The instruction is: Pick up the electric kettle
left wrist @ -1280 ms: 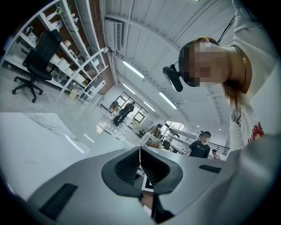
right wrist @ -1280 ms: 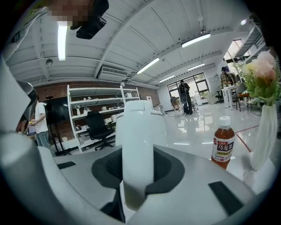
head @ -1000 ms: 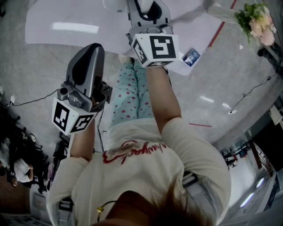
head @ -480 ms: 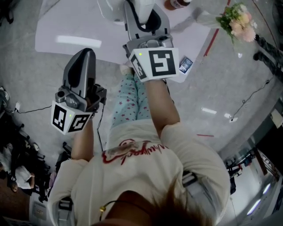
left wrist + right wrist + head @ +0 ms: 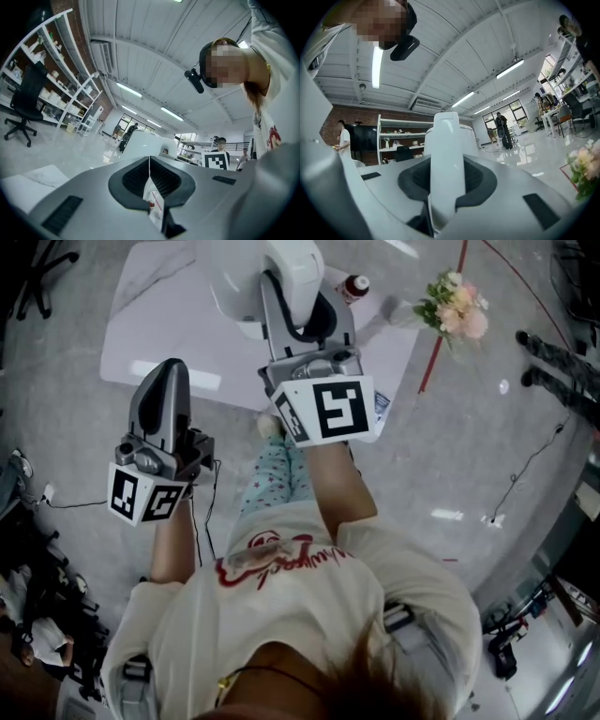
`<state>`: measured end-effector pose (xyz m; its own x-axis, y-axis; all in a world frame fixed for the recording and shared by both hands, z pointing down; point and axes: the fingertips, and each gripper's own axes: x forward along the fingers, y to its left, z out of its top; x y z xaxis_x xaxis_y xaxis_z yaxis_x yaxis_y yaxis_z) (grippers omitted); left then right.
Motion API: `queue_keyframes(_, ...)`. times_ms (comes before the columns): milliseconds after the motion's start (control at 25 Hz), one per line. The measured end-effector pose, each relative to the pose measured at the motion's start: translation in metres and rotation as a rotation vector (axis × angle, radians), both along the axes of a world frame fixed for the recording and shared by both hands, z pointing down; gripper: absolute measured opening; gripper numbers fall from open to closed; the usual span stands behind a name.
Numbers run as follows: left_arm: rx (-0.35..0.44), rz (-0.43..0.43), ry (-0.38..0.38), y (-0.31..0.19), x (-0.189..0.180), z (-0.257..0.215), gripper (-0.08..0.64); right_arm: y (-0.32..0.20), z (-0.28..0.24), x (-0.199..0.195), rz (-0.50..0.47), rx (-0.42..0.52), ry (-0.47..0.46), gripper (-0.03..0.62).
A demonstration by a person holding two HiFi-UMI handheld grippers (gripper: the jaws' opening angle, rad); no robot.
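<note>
White worktop (image 5: 159,324) on glossy grey floor (image 5: 487,446), flowers (image 5: 457,310) nearby, right tool (image 5: 305,322) pinching kettle (image 5: 234,287) by its handle, left tool (image 5: 164,381) pressed together

There are two grippers (image 5: 163,373) (image 5: 306,313), one white electric kettle (image 5: 239,292), one white table (image 5: 159,324), one small bottle (image 5: 353,287) and one bunch of flowers (image 5: 455,310).

- A white table (image 5: 159,324) is under and in front of the left tongs (image 5: 169,381).
- A little bottle (image 5: 354,285) with a white cap stands on it, just right of the right tongs (image 5: 305,329).
- Some pink flowers (image 5: 455,310) are farther right, past the bottle.
- A red line (image 5: 439,338) runs on the floor by the flowers.
- A black chair (image 5: 23,103) and white shelves (image 5: 65,84) are far off, left of the left tongs.
</note>
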<state>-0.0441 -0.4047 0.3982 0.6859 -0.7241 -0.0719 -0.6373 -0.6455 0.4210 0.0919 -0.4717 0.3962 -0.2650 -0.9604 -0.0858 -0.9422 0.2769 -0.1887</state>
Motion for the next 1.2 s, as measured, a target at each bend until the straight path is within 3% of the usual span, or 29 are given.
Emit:
queue_keyframes(600,0.123,-0.019,0.004,0.016,-0.004,-0.1,0.013,0.041,-0.146,-0.009,-0.066,0.164,-0.026,0.103)
queue_keyframes(880,0.15,-0.046,-0.005,0.024,-0.014,-0.117,0.013,0.057,-0.175,-0.016,-0.109,0.196,-0.115,0.103)
queue_keyframes(1200,0.203,-0.079,-0.016,0.045,-0.031,-0.14,0.014,0.069,-0.208,-0.019,-0.119,0.245,-0.121,0.103)
